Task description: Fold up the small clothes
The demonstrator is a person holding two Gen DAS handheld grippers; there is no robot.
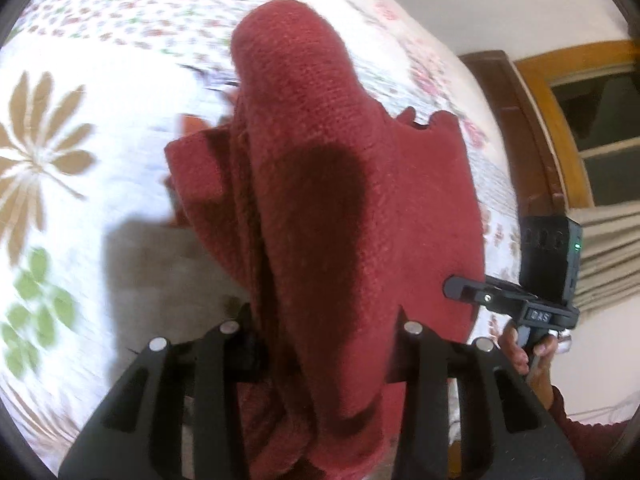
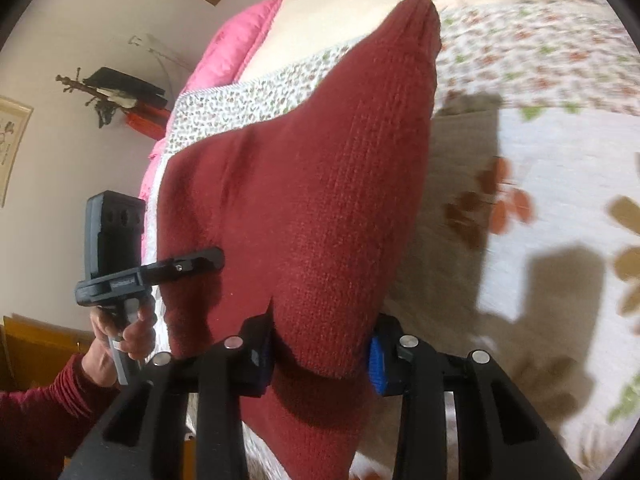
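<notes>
Where the red knit garment drapes, both gripper tips are hidden.

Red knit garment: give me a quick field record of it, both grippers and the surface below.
garment: red knit garment, lifted and bunched
left gripper: shut on the garment's edge
right gripper: shut on the garment's edge
held by: both grippers at once, cloth spanning between them
surface: floral bedspread beneath
fold state: not laid flat; draped in loose folds
nearby: pink quilt at the bed's far side
</notes>
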